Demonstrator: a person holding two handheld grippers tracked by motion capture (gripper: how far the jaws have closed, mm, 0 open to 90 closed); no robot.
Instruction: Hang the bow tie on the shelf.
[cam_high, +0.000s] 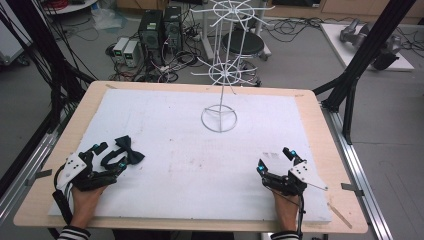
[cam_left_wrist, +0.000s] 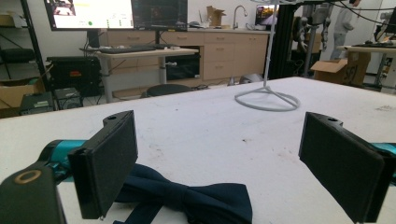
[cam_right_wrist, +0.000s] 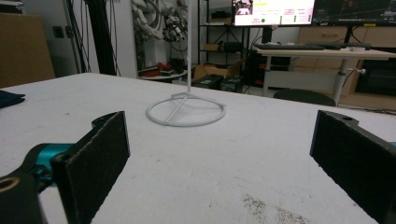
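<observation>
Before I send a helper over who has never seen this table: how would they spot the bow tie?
Start at the white mat covering the wooden table, then look to its near left corner. There the left hand-held gripper rests with open jaws around a dark navy bow tie, the sole soft cloth item, unlike the white wire rack farther back.

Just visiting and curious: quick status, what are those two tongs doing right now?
Left tongs open, straddling the dark bow tie, not gripping. Right tongs open, nothing between them. White wire stand farther back on the table, nothing in the way.
</observation>
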